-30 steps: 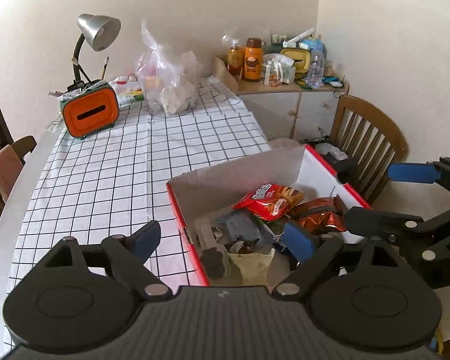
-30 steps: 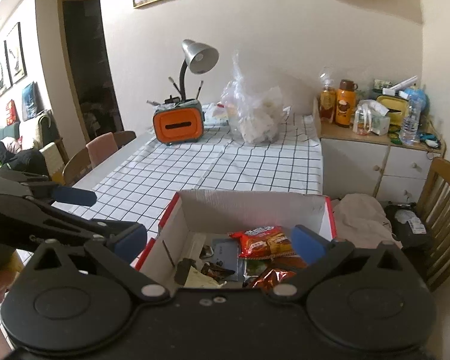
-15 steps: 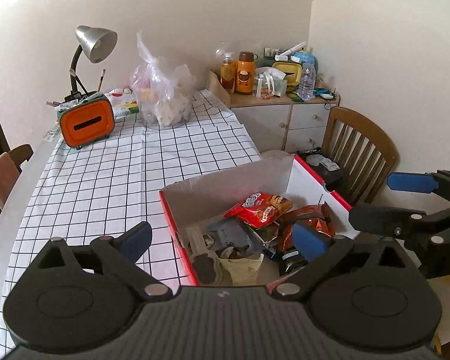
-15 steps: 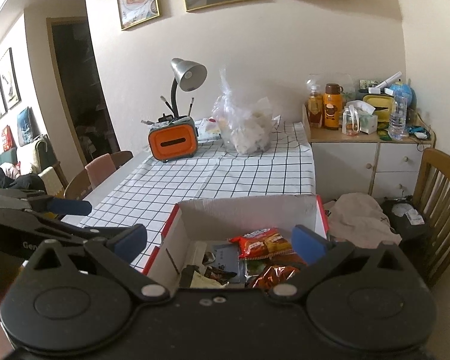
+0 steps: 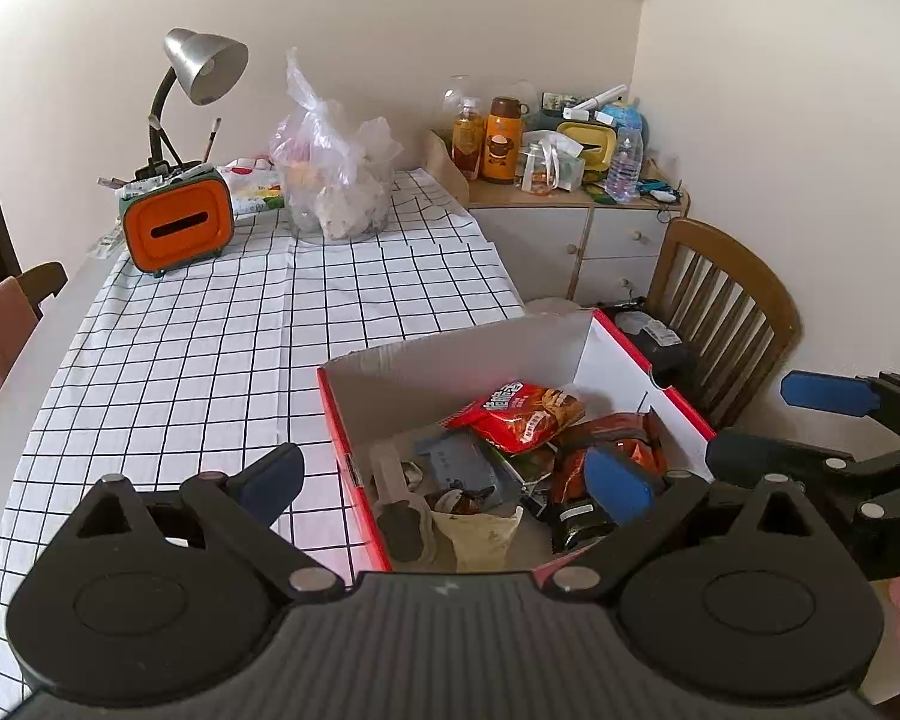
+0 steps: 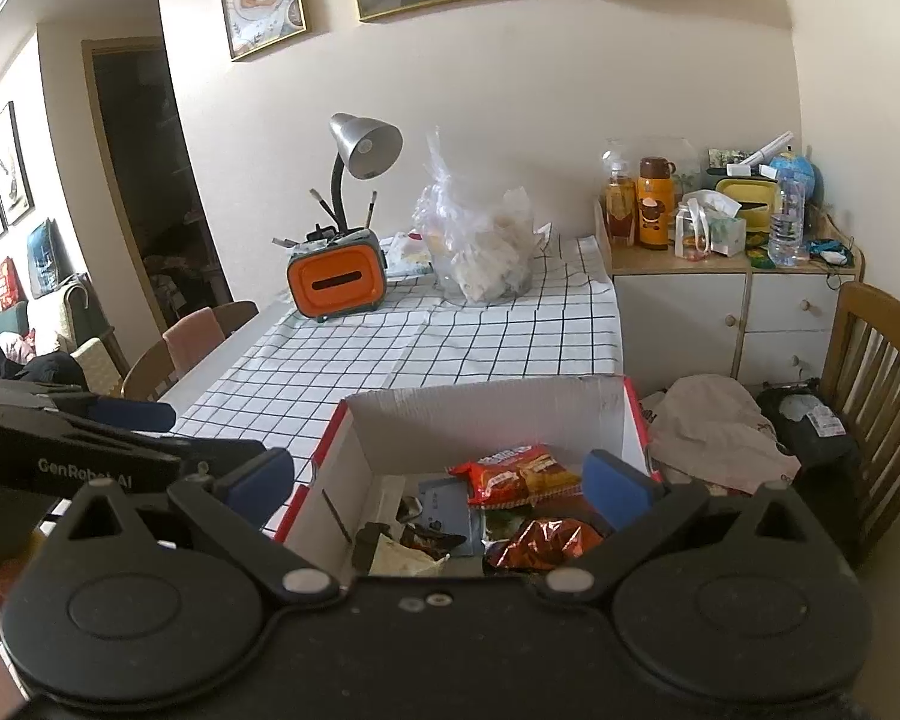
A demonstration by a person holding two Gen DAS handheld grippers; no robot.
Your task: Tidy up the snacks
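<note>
Snacks sit heaped in the red-edged box (image 5: 615, 354) at the near right corner of the desk (image 5: 210, 360), gathered there for sorting. Left claw (image 5: 444, 474) hangs over the box's near left edge, its jaws having just opened wide, empty. Further right lies the red chip bag (image 5: 519, 411), lettering unreadable. Right claw (image 6: 438, 474) hovers spread, holding nothing; "GenRobot AI" marks the left tool's arm.
</note>
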